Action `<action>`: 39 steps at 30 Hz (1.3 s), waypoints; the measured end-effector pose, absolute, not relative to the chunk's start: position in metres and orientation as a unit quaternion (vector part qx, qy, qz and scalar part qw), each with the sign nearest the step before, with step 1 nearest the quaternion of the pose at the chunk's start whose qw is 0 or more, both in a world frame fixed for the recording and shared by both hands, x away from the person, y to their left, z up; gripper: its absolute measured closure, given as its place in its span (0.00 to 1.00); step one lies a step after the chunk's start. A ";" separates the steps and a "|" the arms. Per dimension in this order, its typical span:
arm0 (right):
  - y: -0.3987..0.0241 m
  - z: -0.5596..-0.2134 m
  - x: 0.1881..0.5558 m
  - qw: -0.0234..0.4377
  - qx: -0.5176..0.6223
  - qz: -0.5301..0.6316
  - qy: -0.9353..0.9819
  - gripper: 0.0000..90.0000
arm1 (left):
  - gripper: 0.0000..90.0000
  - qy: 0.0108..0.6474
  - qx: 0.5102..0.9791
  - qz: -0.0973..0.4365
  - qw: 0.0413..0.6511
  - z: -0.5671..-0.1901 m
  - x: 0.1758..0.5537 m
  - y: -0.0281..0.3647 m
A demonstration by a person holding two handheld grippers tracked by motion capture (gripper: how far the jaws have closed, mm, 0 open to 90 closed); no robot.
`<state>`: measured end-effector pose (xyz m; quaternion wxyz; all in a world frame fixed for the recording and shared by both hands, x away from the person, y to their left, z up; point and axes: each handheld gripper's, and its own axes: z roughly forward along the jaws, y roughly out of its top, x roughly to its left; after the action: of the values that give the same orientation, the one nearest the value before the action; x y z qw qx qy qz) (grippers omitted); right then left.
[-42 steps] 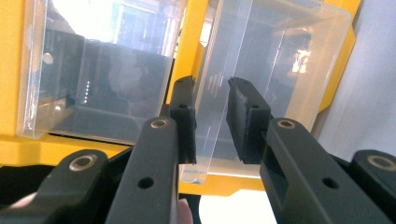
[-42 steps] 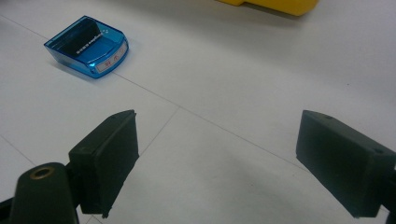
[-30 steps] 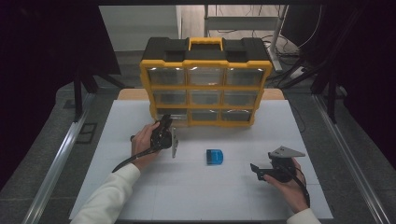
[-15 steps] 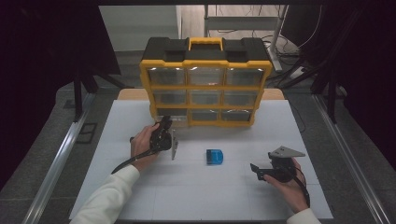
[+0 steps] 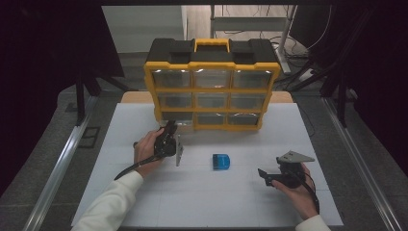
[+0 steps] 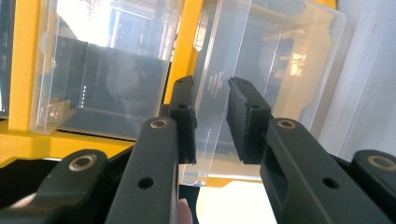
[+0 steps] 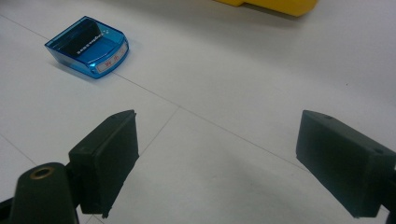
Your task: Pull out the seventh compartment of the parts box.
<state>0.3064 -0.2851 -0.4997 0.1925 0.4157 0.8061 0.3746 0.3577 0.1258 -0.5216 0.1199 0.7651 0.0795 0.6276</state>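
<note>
Clearly the left hand-held gripper (image 5: pixel 169 129) sits right at the bottom-left drawer (image 5: pixel 177 117) of the yellow organiser (image 5: pixel 211 89), at the back of the table (image 5: pixel 144 202). In the left gripper view its two jaws stand narrowly apart on either side of the clear plastic drawer front (image 6: pixel 212 93). The wall runs up between the pads (image 6: pixel 187 121), but there is a sliver of daylight on each side, so I cannot tell whether they press on it. The drawer lies dead ahead of this gripper, slightly drawn out of its bay, and by my judgement its travel runs straight back toward the person, so the coming pull has to follow that line.

The right hand-held gripper (image 5: pixel 269 177) rests low near the table's right front, with its jaws spread wide and nothing between them. The small blue case (image 5: pixel 221 161) lies on the table between the two hands, ahead and to the left in the right gripper view (image 7: pixel 88 46), well apart from the pads. The left hand is by far the nearer to the drawer.

Against the earlier frames nothing differs: both hands, the blue case and the organiser lie as they did.
</note>
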 end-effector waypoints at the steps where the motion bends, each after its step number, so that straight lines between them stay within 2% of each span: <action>1: -0.285 -0.500 0.306 0.192 0.416 0.375 0.806 0.15 | 0.81 0.079 0.766 0.627 0.120 -0.521 0.358 0.126; 39: -0.286 -0.500 0.306 0.192 0.417 0.373 0.806 0.15 | 0.81 0.071 0.771 0.621 0.125 -0.519 0.346 0.127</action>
<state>0.3062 -0.2855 -0.4997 0.1923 0.4169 0.8063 0.3731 0.3458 0.1275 -0.5192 0.1246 0.7706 0.0714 0.6210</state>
